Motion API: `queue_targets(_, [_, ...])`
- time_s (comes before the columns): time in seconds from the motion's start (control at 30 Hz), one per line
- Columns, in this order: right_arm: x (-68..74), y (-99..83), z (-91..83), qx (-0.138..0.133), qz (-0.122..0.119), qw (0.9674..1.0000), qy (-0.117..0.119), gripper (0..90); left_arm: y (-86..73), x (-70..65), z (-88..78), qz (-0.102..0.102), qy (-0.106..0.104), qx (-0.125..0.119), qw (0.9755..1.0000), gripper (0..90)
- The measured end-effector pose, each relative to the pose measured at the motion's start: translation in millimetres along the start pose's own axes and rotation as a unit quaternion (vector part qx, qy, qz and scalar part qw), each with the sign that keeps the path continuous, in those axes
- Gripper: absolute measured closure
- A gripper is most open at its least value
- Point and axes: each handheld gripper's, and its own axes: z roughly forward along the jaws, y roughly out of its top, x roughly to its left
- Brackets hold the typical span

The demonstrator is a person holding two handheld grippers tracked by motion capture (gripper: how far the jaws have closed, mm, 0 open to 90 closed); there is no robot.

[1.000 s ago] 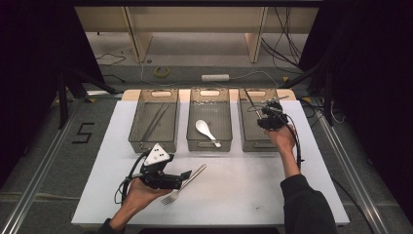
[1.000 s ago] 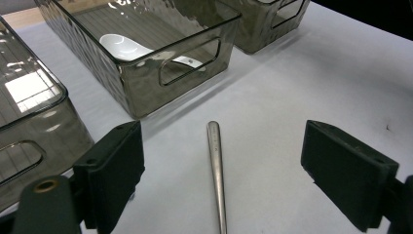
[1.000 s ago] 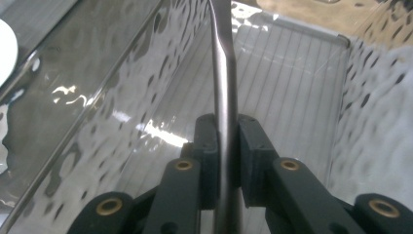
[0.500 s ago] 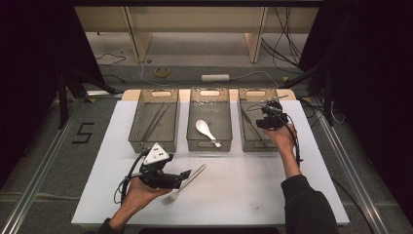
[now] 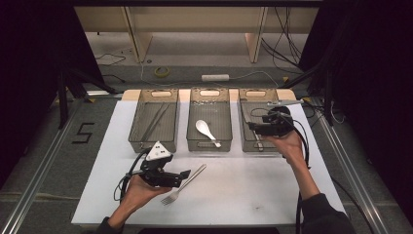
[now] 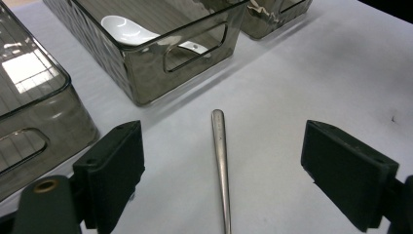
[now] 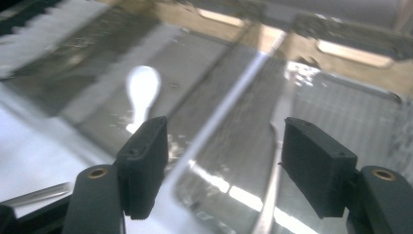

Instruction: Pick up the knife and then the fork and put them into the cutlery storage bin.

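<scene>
— Where's the fork (image 5: 184,184)?
— On the table (image 5: 272,195), at five o'clock from your left gripper (image 5: 185,174), whose jaws are spread wide.
— And your right gripper (image 5: 251,126)?
— Over the right bin (image 5: 243,109); its jaws have just been opening, nothing between them.

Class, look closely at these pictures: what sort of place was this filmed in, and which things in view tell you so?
Probably a lab or recording workshop, not a kitchen: a white table with three sorting bins, loose cables on the floor, and black curtains around.
</scene>
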Motion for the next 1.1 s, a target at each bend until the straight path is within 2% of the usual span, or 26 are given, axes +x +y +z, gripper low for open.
queue_targets(0.17, [20.4,-14.7,-18.3,-0.021,-0.022,0.9988,0.039,33.9,3.4,-3.3,4.4,0.011,0.003,0.043,0.9990,15.5])
queue_targets(0.23, [27.1,-22.5,-23.4,-0.026,-0.029,0.9979,0.051,32.9,3.5,-5.2,7.8,0.018,0.008,0.064,0.9978,16.1])
queue_targets(0.37, [35.4,-39.7,-31.3,-0.039,-0.024,0.9957,0.080,32.8,3.3,-6.0,13.9,0.024,0.009,0.101,0.9946,18.6])
queue_targets(0.53, [41.8,-58.4,-34.1,-0.047,-0.024,0.9945,0.090,32.5,3.4,-5.4,17.1,0.025,0.011,0.126,0.9916,21.5])
queue_targets(0.73, [48.6,-72.9,-37.5,-0.062,-0.018,0.9931,0.098,29.8,2.8,-4.7,19.3,0.028,0.012,0.143,0.9893,24.0])
queue_targets(0.87, [54.0,-80.1,-40.1,-0.076,-0.017,0.9914,0.105,29.2,1.7,-4.0,21.9,0.033,0.010,0.159,0.9866,27.6])
queue_targets(1.1, [60.7,-88.7,-41.8,-0.072,-0.022,0.9913,0.108,29.0,1.9,-4.3,27.5,0.047,0.012,0.193,0.9799,35.1])
